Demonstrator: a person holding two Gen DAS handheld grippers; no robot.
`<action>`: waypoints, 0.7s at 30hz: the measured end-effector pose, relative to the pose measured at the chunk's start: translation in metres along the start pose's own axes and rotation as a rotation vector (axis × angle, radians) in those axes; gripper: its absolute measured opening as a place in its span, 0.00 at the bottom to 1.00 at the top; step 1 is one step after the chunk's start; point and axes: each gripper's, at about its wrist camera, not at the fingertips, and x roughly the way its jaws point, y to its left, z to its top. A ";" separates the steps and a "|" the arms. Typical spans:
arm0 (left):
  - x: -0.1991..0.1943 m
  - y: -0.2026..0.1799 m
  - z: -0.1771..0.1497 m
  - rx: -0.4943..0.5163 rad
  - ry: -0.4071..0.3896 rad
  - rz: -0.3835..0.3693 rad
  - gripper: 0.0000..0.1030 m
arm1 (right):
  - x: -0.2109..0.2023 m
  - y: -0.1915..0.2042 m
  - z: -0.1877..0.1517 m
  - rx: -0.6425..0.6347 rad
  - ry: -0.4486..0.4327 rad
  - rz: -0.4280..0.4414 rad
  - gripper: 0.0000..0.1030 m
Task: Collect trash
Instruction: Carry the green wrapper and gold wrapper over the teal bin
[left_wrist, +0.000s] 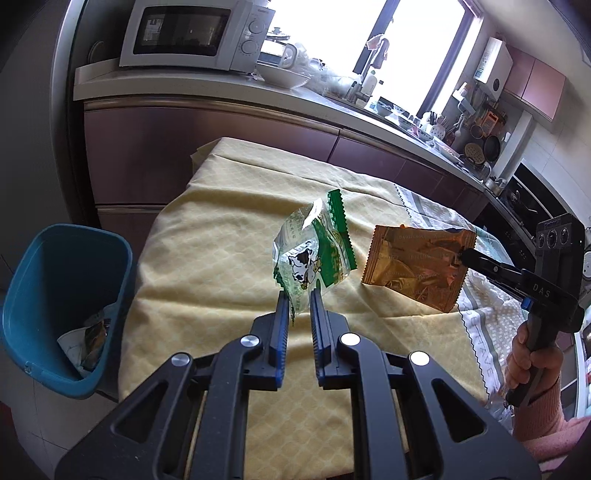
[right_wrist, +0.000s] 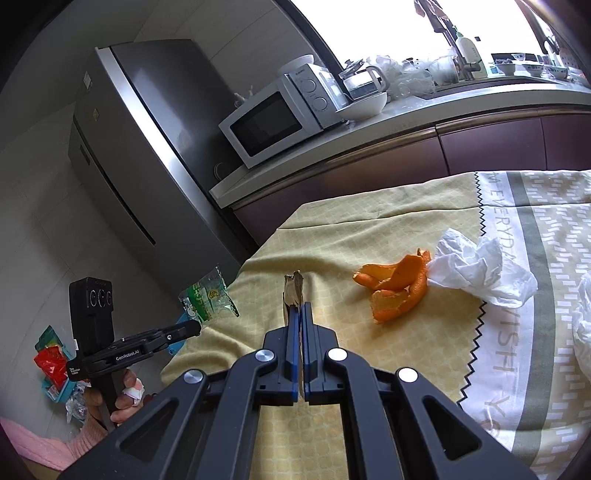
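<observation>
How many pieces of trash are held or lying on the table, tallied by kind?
Snack wrappers: 2, green in left gripper, gold in right gripper
Orange peel: 1
Crumpled tissue: 1
Total: 4

Surface and material notes, kitchen table scene.

Green wrapper (left_wrist: 314, 251): thin glossy film, part clear, crinkled. Brown wrapper (left_wrist: 417, 266): metallic foil look, shiny, creased. Tablecloth (left_wrist: 221, 258): matt woven cloth, yellow, lightly wrinkled. Bin (left_wrist: 66, 306): smooth blue plastic, dull sheen. Left gripper (left_wrist: 299, 299): matt black plastic body, ribbed blue pads, bright metal pins. Orange peel (right_wrist: 399, 288): pitted, waxy outer skin. Tissue (right_wrist: 480, 269): soft white paper, crumpled. Fridge (right_wrist: 147, 147): brushed metal finish. Microwave (right_wrist: 273, 122): smooth white casing, dark glossy door.
</observation>
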 end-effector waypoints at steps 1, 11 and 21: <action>-0.005 0.003 -0.001 -0.005 -0.005 0.004 0.12 | 0.003 0.000 0.000 0.004 0.006 -0.005 0.01; -0.013 0.018 -0.012 -0.021 -0.004 0.020 0.12 | 0.030 -0.006 -0.012 0.063 0.077 -0.017 0.08; -0.029 0.030 -0.015 -0.028 -0.026 0.067 0.12 | 0.025 0.023 0.000 0.005 0.028 0.037 0.01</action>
